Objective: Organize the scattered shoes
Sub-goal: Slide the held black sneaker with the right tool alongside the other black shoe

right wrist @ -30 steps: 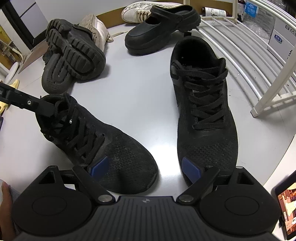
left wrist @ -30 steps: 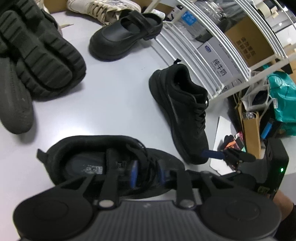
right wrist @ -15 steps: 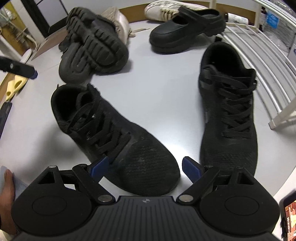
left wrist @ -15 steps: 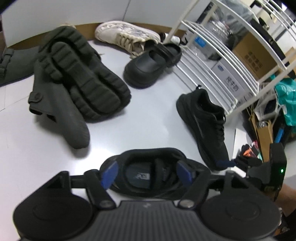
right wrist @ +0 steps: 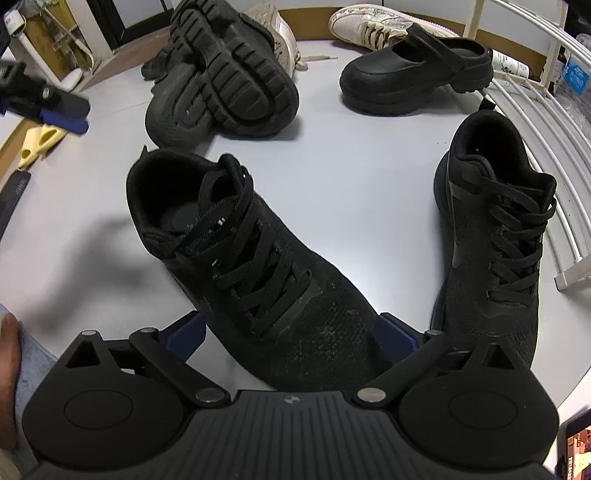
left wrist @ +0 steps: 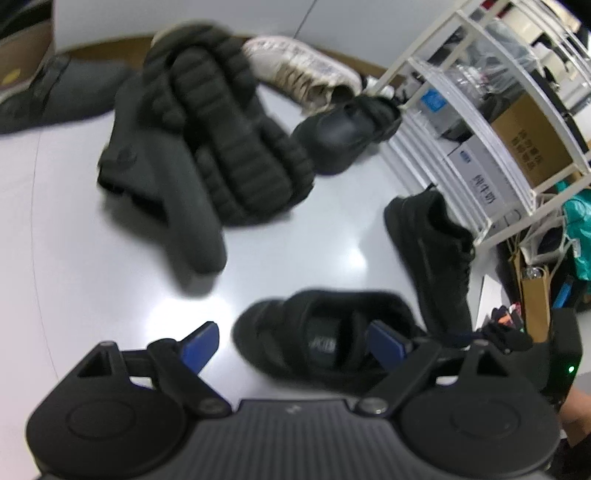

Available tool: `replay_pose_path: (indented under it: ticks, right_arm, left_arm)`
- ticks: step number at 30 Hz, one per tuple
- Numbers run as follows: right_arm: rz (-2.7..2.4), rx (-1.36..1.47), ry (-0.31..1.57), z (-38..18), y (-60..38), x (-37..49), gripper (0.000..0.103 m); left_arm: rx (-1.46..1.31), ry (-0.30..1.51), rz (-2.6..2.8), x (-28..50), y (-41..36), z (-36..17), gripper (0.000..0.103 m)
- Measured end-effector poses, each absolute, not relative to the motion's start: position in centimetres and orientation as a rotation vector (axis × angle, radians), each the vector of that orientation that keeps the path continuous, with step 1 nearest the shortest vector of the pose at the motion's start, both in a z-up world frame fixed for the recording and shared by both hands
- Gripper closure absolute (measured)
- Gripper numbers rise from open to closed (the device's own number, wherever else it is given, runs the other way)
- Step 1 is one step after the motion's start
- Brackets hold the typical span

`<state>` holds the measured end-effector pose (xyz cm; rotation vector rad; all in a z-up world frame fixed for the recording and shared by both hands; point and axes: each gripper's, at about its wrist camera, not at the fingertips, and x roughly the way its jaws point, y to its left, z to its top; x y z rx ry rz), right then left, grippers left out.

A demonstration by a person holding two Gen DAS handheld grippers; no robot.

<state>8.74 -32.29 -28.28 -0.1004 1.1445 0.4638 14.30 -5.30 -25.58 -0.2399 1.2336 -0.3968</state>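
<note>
A black lace-up sneaker lies on the pale table, its toe between the pads of my right gripper. Those jaws are opening and the pads do not press on the toe. In the left wrist view the same sneaker sits heel-first under my left gripper, whose jaws are also opening. One pad hangs over the shoe's mouth and the other is clear of it. The matching sneaker stands to the right, beside the rack.
A pile of dark chunky-soled shoes lies behind. A black clog and a white sneaker sit at the back. A white wire rack borders the right side. A hand shows at the left edge.
My left gripper let go of the sneaker's collar, spread wide and drew back to the left. My right gripper slid left over that sneaker's toe and widened.
</note>
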Motion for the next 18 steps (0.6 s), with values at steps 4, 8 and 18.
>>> replay_pose_path:
  ticks: [4,8,18]
  right_arm:
    - [0.465,-0.149,1.137,-28.7,-31.2,9.3,0.002]
    - [0.496,-0.152,1.120,-29.2,-30.5,10.1,0.002]
    - [0.481,-0.127,1.166,-31.4,-30.0,11.0,0.003]
  left_arm:
    - [-0.236,1.232,-0.407,14.1,-5.0,-25.8,0.015]
    - [-0.245,1.244,-0.386,14.1,-4.7,-26.2,0.015]
    - [-0.248,1.238,-0.342,13.8,-4.2,-26.4,0.014]
